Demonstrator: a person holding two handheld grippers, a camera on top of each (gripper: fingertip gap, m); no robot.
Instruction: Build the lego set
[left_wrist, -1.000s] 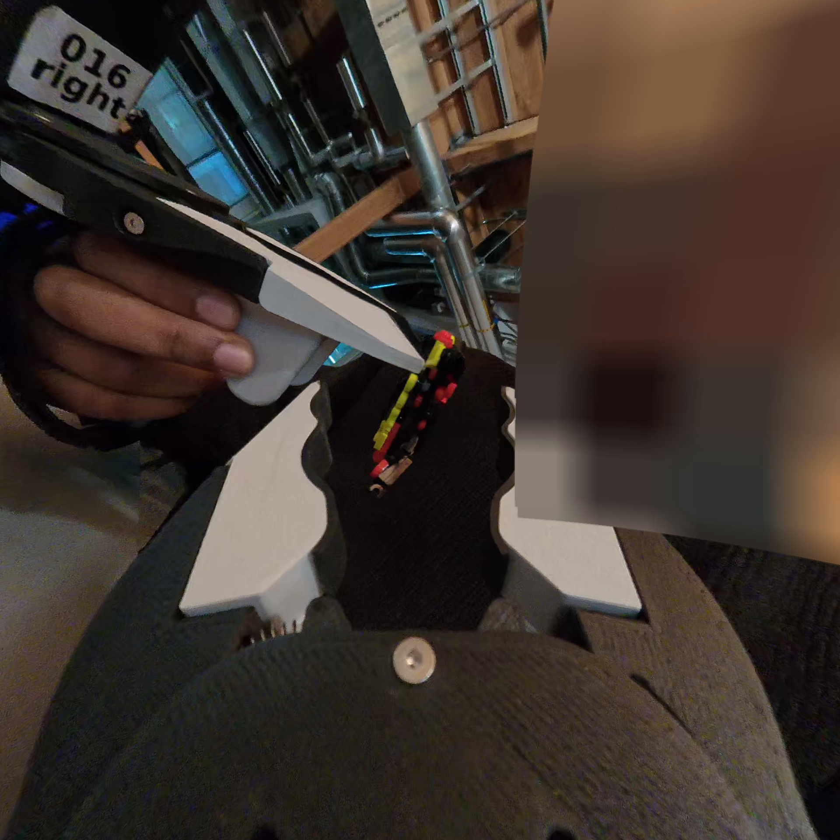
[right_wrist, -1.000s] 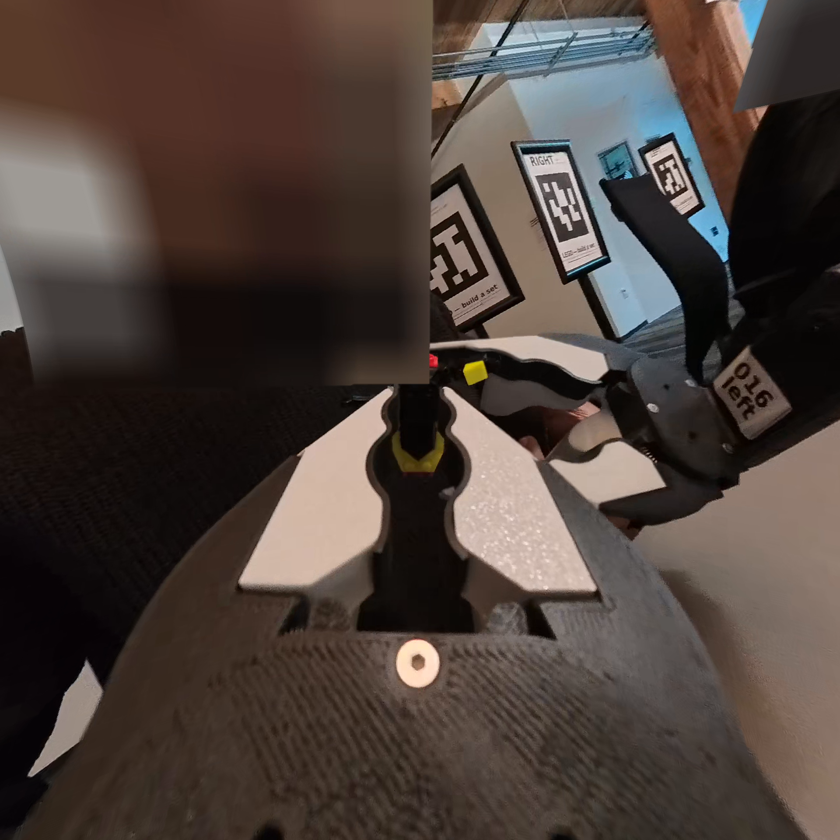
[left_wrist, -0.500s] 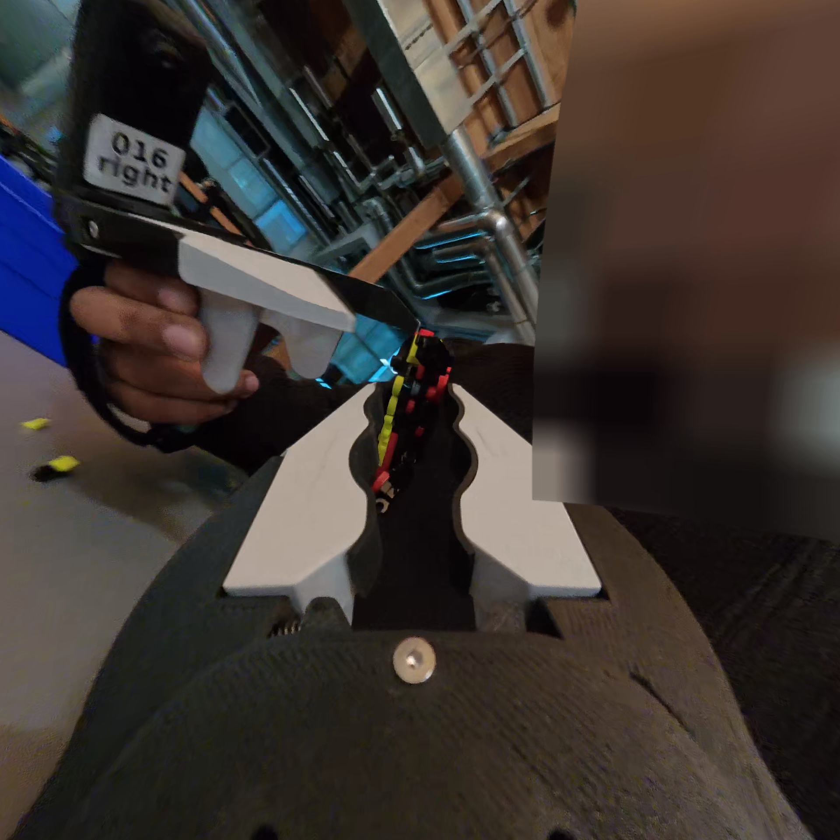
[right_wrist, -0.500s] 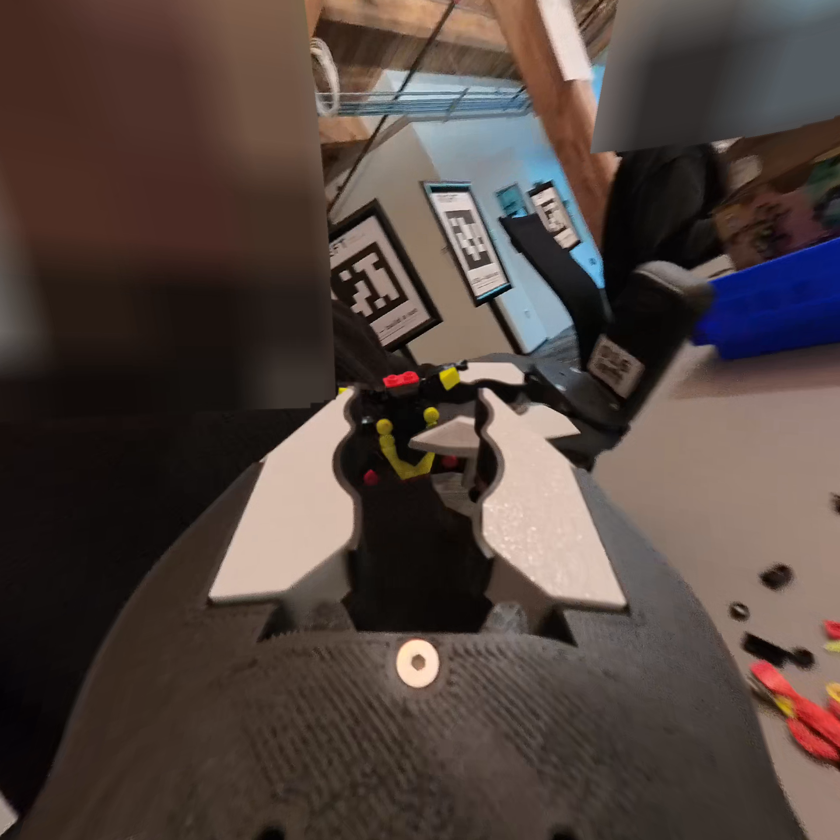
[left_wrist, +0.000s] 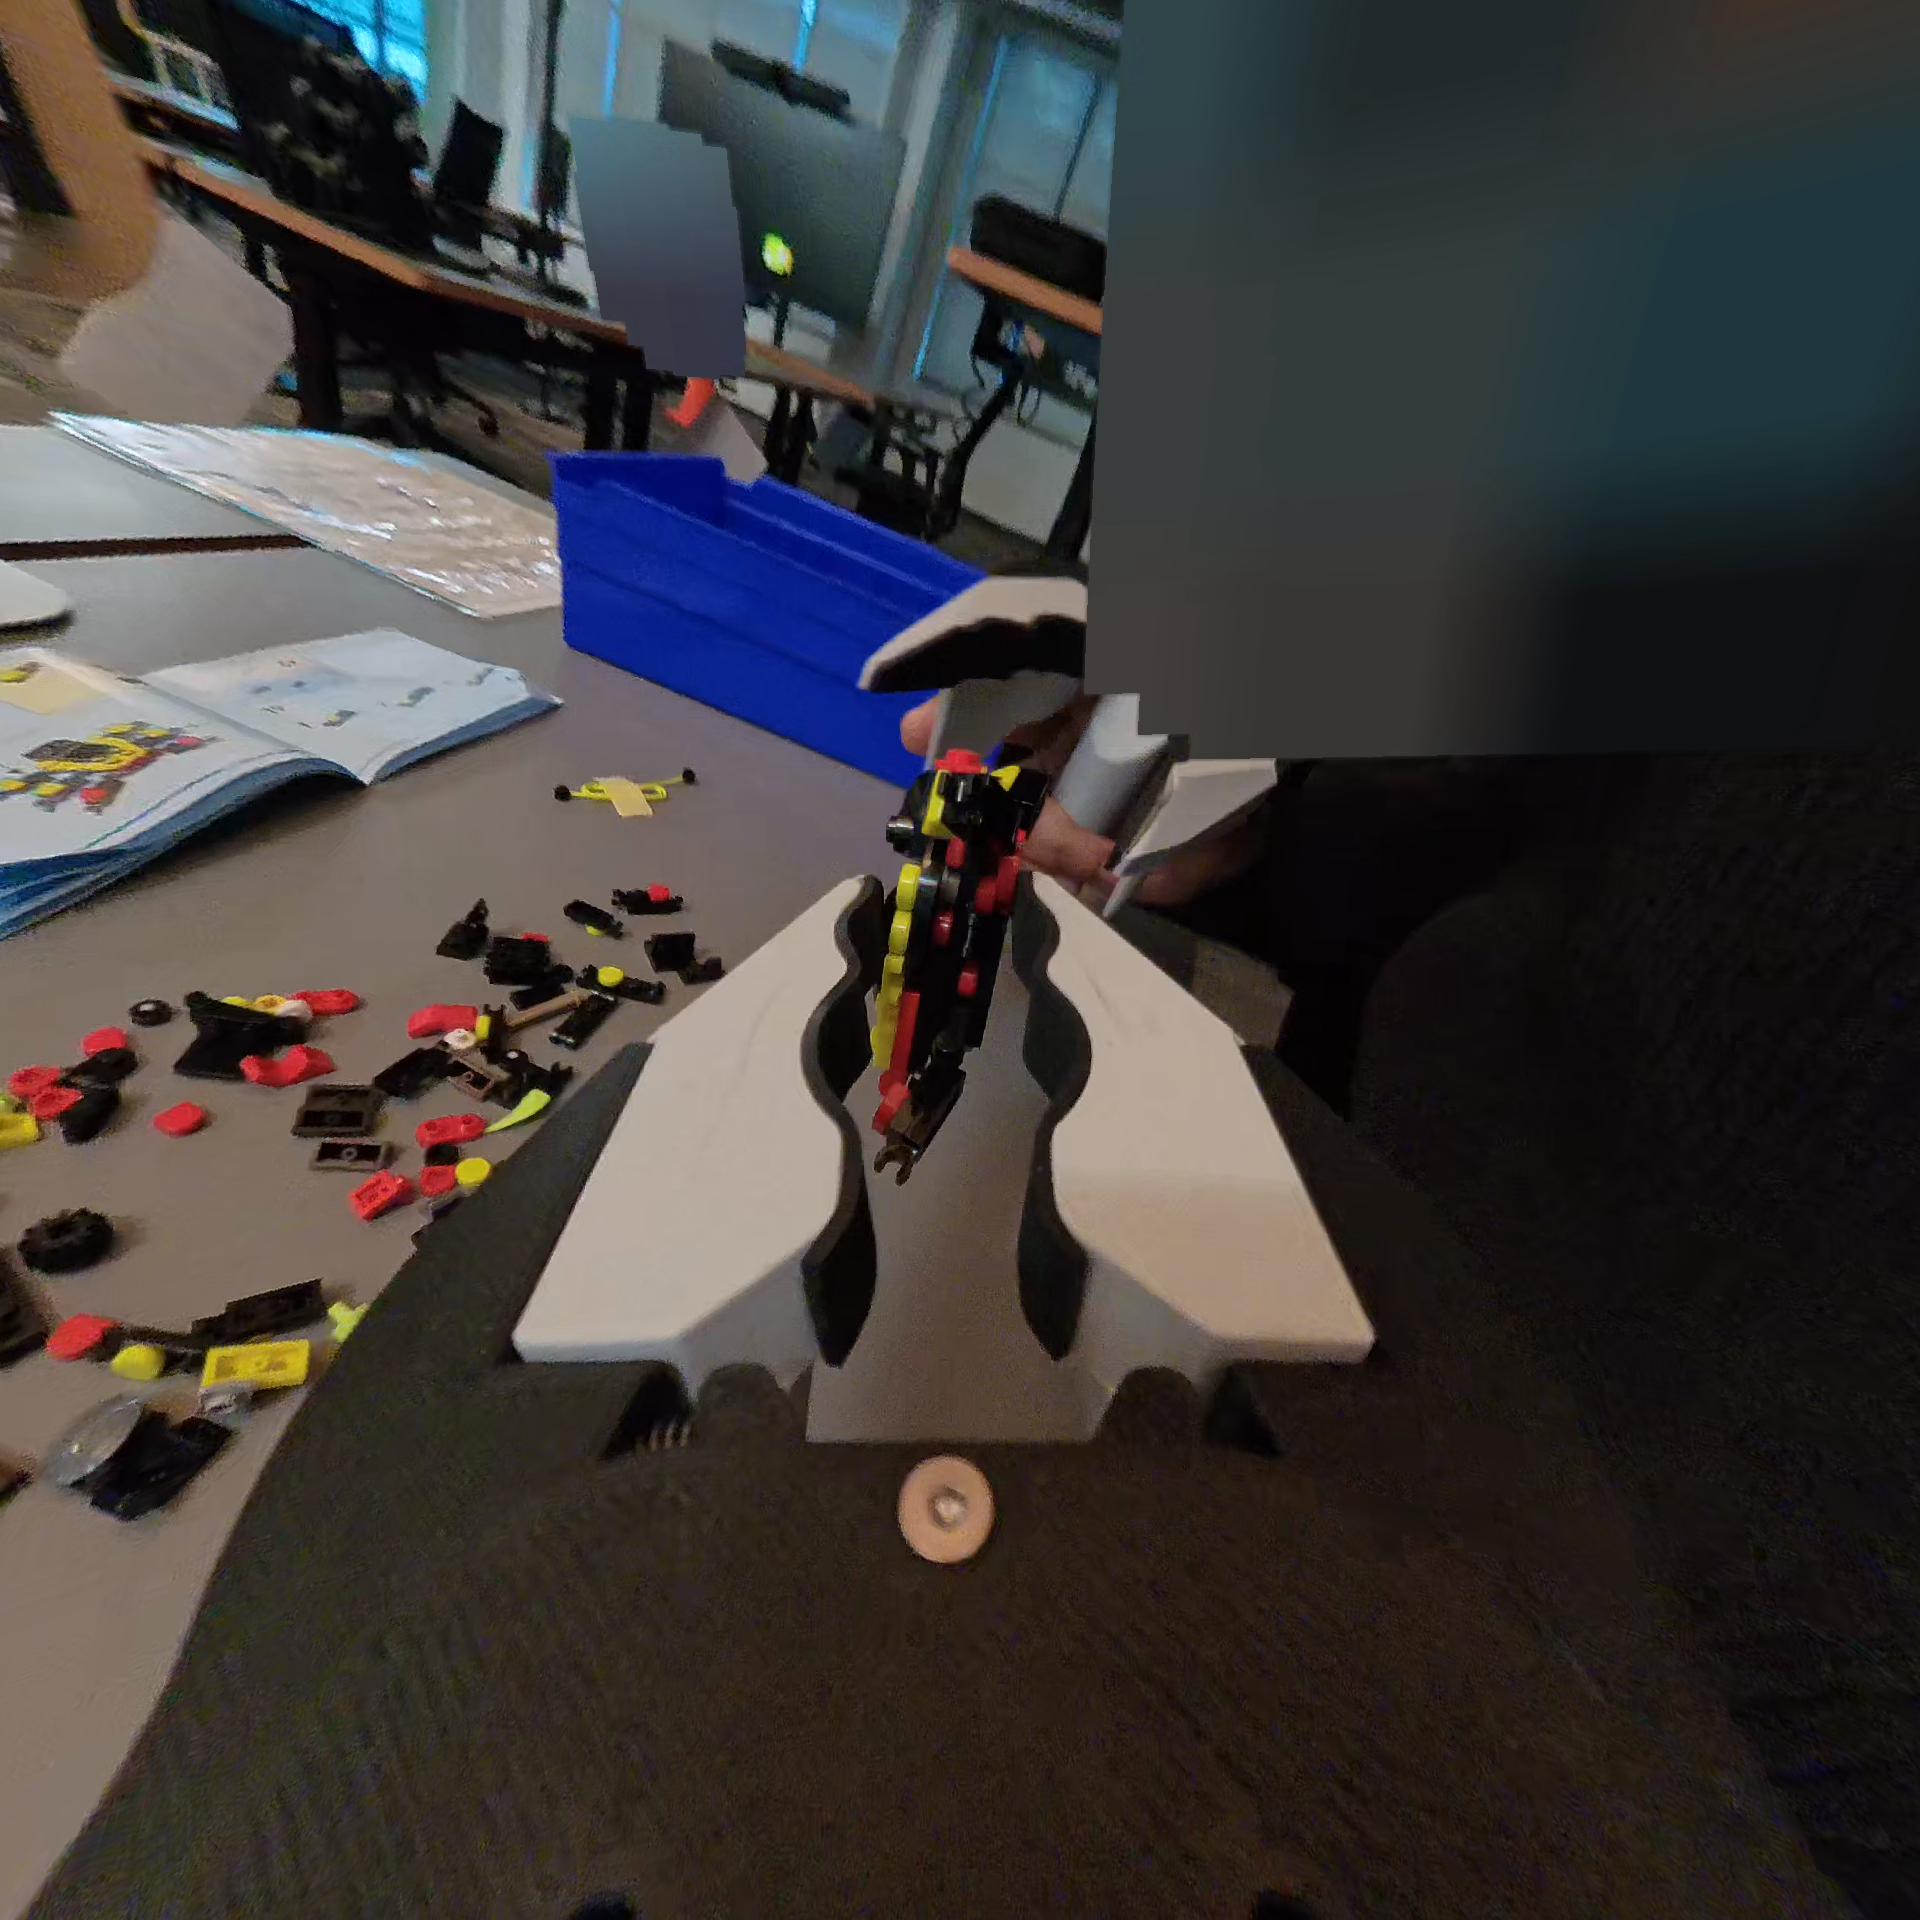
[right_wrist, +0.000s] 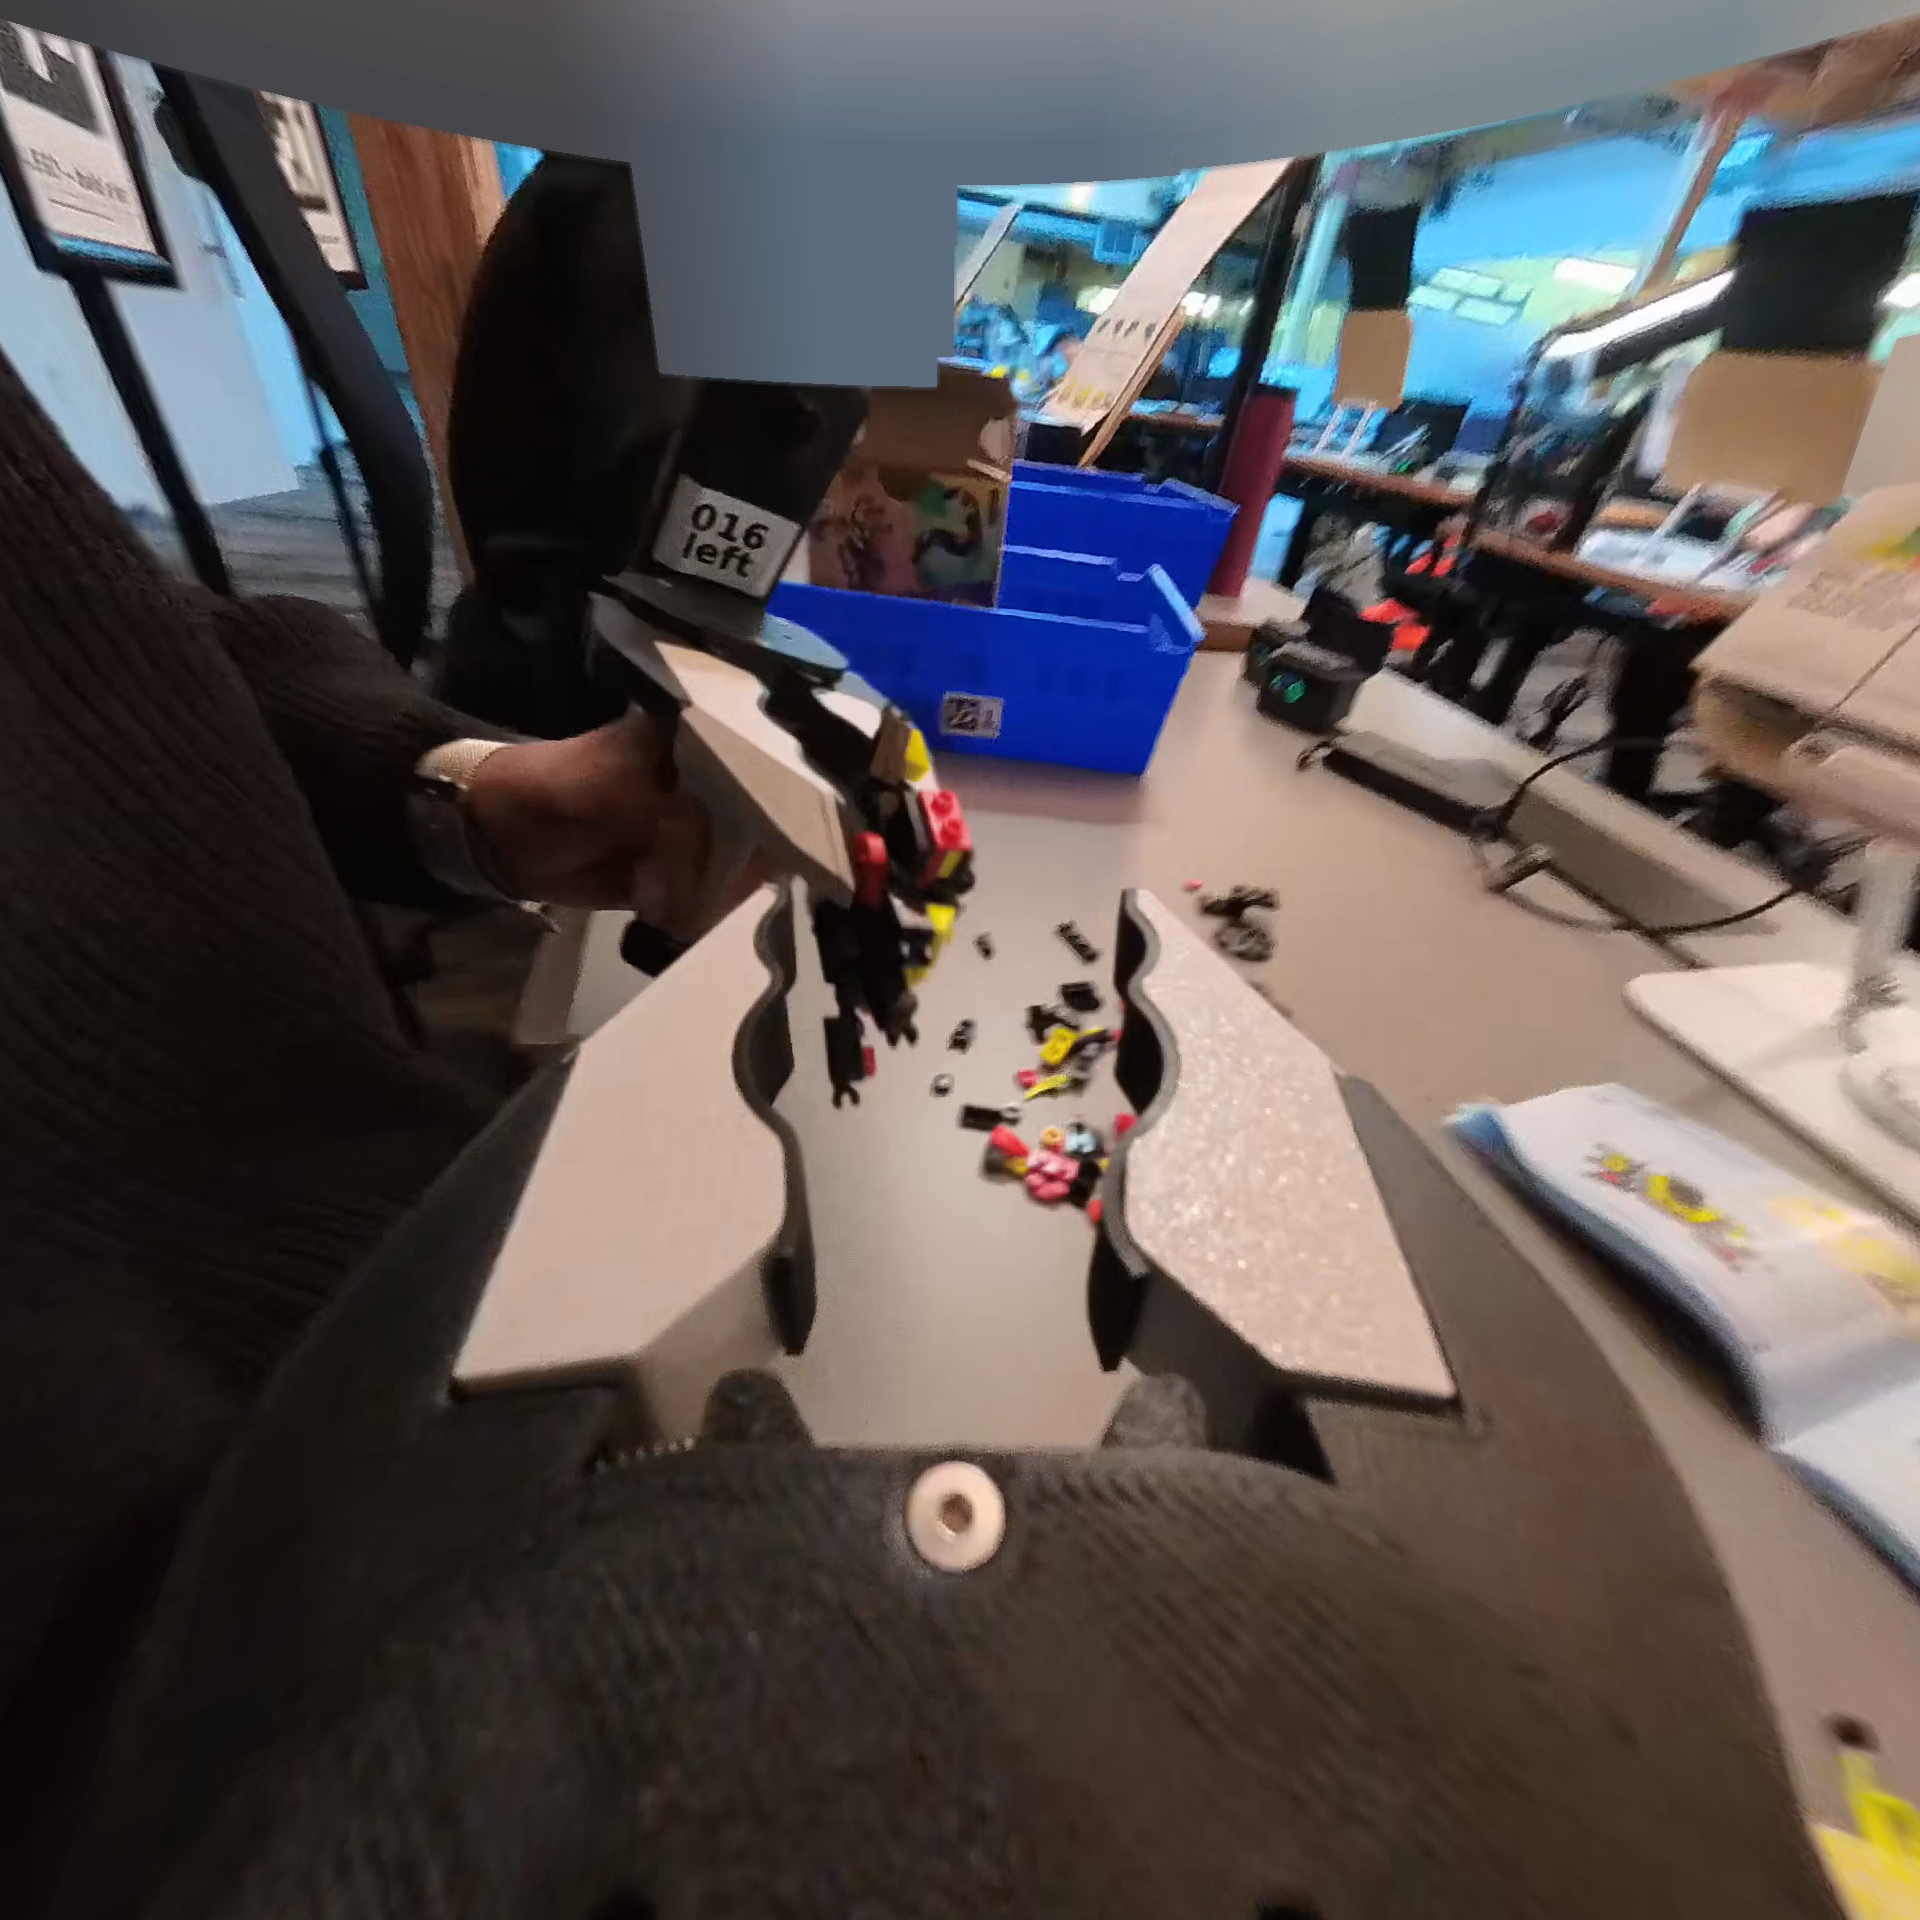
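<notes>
Both tongs have swung down toward the table (left_wrist: 260, 883). Left tongs (left_wrist: 951, 914) pinch the model (left_wrist: 940, 966) at centre frame, steadying it; right tongs (right_wrist: 951, 930) gape empty over loose pieces (right_wrist: 1049, 1132).

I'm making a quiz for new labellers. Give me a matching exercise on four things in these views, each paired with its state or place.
Things:
1. left tongs
2. right tongs
3. instruction booklet
4. blue bin

States or places:
A. lying open on the table
B. open, holding nothing
C. standing on the table beyond the loose pieces
D. shut on the lego model

Pairs: 1-D, 2-B, 3-A, 4-C
</notes>
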